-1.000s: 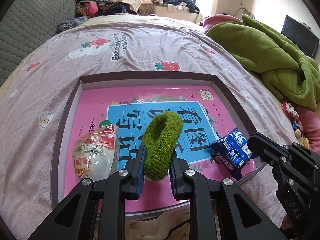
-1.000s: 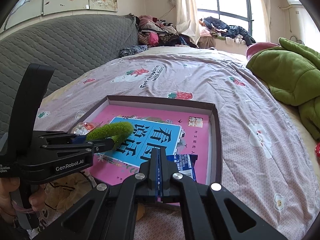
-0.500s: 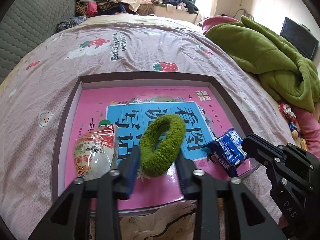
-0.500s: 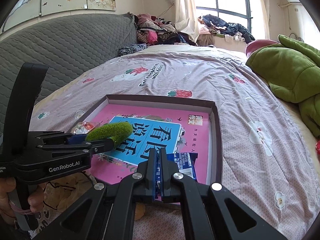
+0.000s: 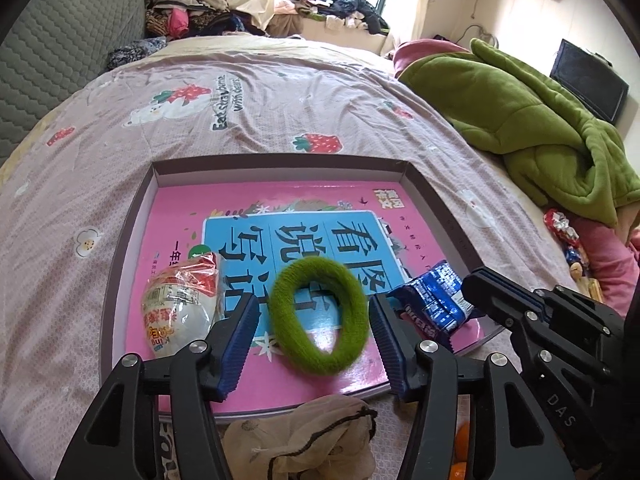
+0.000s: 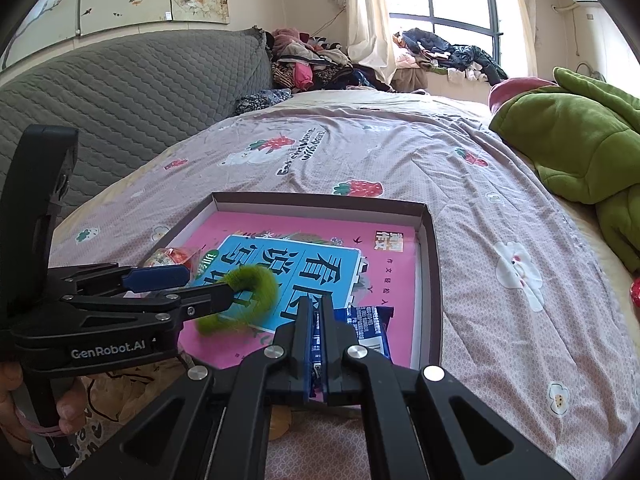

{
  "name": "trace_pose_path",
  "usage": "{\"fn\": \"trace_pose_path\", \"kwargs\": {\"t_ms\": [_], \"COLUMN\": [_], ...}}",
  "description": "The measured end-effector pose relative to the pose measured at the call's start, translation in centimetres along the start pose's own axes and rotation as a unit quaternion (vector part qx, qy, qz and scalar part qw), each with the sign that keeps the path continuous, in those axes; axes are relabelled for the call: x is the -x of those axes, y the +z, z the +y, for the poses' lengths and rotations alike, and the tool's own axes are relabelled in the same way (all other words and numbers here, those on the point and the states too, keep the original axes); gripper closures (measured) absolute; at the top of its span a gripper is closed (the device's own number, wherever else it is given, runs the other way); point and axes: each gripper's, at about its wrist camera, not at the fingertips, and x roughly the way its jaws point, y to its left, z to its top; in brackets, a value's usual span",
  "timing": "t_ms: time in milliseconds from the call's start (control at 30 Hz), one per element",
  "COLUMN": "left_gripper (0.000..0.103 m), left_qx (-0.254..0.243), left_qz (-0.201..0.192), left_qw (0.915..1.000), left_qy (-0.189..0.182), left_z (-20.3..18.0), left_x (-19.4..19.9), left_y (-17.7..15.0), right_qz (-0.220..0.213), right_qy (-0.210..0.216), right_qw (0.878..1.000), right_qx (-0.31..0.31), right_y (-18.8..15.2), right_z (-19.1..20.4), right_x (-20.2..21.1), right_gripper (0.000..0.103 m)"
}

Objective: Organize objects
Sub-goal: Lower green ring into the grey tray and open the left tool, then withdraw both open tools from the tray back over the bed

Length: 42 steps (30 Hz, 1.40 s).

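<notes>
**Green scrunchie released in box; blue wrapper clamped at right.**

Left wrist view: the left gripper (image 5: 314, 328) stands with its jaws wide apart, and the green fuzzy scrunchie (image 5: 318, 316) sits between them, touching neither pad as far as can be seen. Its long axis runs from 11 to 5 o'clock over the pink book (image 5: 276, 208) in the shallow box (image 5: 280, 162). An egg-shaped snack pack (image 5: 180, 308) lies at 9 o'clock of the scrunchie, the blue snack wrapper (image 5: 430, 302) at 3 o'clock.

Right wrist view: the right gripper (image 6: 316, 312) is closed on the blue snack wrapper (image 6: 368, 330) at the box's near right corner. The scrunchie (image 6: 244, 300) lies at 9 o'clock, nearer the left gripper (image 6: 188, 284).
</notes>
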Motion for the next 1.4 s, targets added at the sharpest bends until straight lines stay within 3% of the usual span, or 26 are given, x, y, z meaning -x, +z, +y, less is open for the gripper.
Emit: {"fn": "trace_pose_path", "kwargs": {"t_ms": [333, 1400], "left_gripper": [0.039, 0.038], "left_qx": [0.004, 0.012], "left_qz": [-0.015, -0.044], "left_qw": [0.9999, 0.999], "left_qy": [0.002, 0.005], "left_z": [0.0, 0.4], "left_x": [1.7, 7.2], "left_y": [0.0, -1.4], "right_qz": [-0.005, -0.026], "right_qy": [0.0, -0.001], "right_qw": [1.0, 1.0], "right_qx": [-0.004, 0.011], "right_y": [0.2, 0.4], "right_z": [0.0, 1.7], "right_x": [0.7, 4.2], "right_gripper": [0.078, 0.078]}}
